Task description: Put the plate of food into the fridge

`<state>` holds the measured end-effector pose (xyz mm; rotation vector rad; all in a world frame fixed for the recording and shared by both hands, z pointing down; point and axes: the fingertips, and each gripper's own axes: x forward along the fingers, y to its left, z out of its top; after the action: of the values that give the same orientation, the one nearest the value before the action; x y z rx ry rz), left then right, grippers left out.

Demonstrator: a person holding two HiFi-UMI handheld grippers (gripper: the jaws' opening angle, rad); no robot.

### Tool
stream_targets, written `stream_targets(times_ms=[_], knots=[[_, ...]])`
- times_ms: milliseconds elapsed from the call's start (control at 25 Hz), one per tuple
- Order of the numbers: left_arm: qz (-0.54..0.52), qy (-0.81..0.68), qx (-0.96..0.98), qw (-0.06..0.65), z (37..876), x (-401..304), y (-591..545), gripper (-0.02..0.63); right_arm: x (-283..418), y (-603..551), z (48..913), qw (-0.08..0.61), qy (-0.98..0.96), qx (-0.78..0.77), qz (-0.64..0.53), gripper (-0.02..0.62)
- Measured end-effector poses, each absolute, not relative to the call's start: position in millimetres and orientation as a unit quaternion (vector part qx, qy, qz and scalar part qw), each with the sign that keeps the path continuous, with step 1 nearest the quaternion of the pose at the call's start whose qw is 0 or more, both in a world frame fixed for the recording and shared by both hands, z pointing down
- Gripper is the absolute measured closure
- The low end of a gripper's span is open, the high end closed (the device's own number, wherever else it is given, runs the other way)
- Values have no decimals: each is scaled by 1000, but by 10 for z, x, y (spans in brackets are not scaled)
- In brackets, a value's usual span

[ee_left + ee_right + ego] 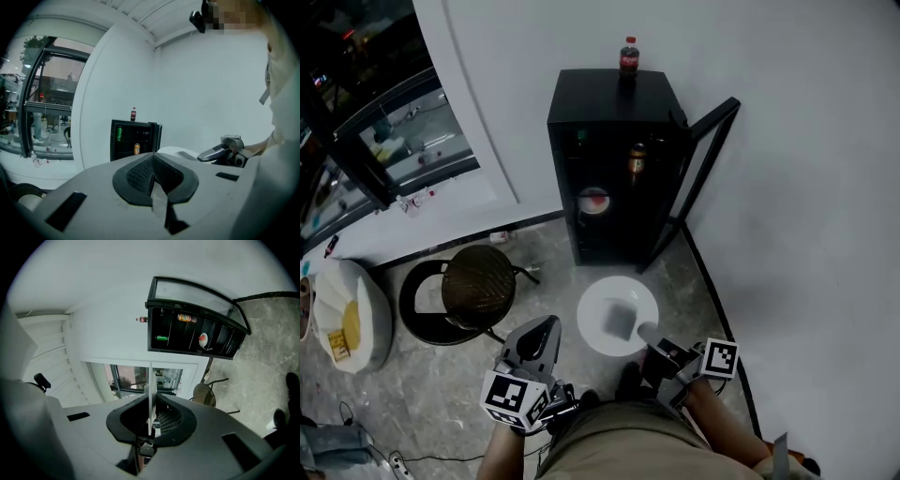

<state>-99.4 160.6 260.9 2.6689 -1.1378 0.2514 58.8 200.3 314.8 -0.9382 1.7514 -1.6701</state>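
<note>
The right gripper [652,337] pinches the near right edge of a white plate [602,295]. In the right gripper view the plate shows as a thin white line held tight between the two jaws. A grey bit of food [621,319] lies in the middle of the plate. I cannot tell what kind of food it is. The plate is held over the floor [544,258], just in front of the fridge [609,103] and not yet in it.

The left gripper [542,336] is to the left of the plate and does not touch it. Its jaws are pressed together with nothing between them.

The fridge is black and stands against the white wall [787,187]. Its door [698,169] is swung open to the right. A bottle [629,56] with a red label stands on top. Inside, a can [637,161] sits on a high shelf. A round dish [594,201] with something red sits on a lower shelf.

A round stool [478,279] stands on the floor to the left, near the left gripper.
</note>
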Motion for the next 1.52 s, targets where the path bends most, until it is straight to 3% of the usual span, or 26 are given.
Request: stream_targets(times_ms=[1160,1520], knots=[[133,-405,900,94,2577,86,1236,595,1657,1589,3306,275,646,-321,-636,565],[140,-409,897,94,2587,82,1227,595,1710,1542,3317,281,646,-319,-634,565]])
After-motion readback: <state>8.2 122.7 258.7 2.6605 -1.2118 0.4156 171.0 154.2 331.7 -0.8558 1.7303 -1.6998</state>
